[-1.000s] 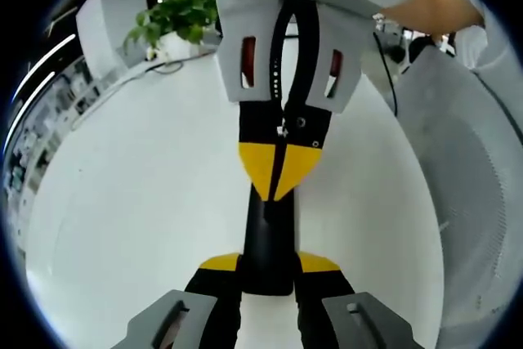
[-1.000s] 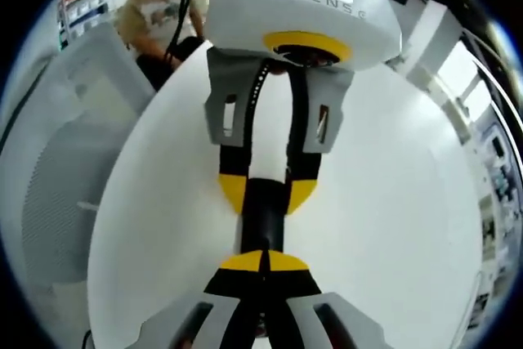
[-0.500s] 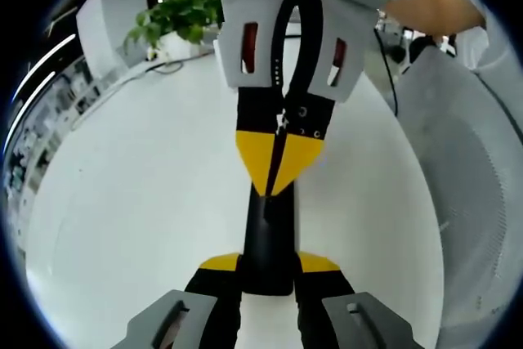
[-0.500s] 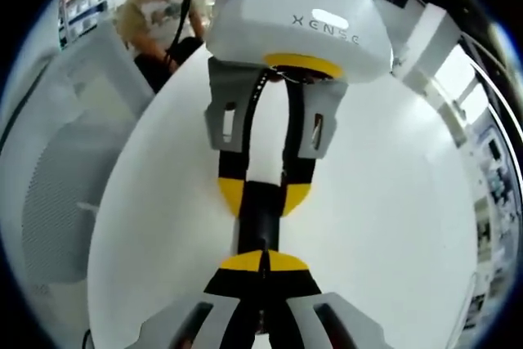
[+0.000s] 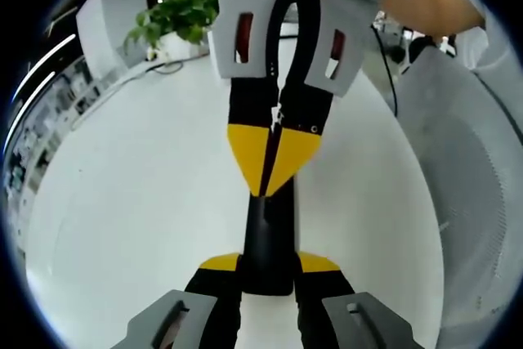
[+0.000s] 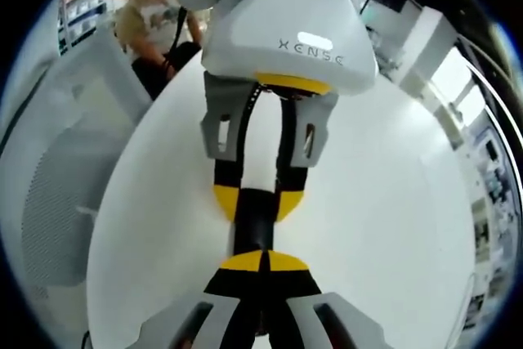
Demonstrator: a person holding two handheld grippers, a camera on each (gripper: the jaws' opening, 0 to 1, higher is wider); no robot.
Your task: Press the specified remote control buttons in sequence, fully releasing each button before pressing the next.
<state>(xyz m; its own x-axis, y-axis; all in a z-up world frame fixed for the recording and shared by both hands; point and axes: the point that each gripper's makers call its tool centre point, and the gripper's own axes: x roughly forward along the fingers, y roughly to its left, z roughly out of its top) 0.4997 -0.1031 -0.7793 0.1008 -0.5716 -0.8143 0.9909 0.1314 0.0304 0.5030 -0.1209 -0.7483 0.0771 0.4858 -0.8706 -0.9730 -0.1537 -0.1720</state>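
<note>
A slim black remote (image 5: 268, 243) lies along the white table, held at its near end by my left gripper (image 5: 268, 264), whose yellow-tipped jaws are shut on its two sides. My right gripper (image 5: 266, 179) comes in from the far side, shut, with its yellow tips pointing down onto the remote's top face; contact is hard to judge. In the right gripper view, the shut right gripper (image 6: 261, 261) sits over the remote (image 6: 254, 233). Beyond it, the left gripper (image 6: 257, 202) clamps the remote's other end.
The round white table (image 5: 122, 202) spreads out on both sides. A potted plant (image 5: 176, 15) and a cable lie at its far edge. A white mesh chair (image 5: 474, 169) stands to the right. A person (image 6: 151, 26) sits beyond the table.
My right gripper has edged closer to the left one along the remote, so it looks larger in the left gripper view. The left gripper's hold on the remote is unchanged.
</note>
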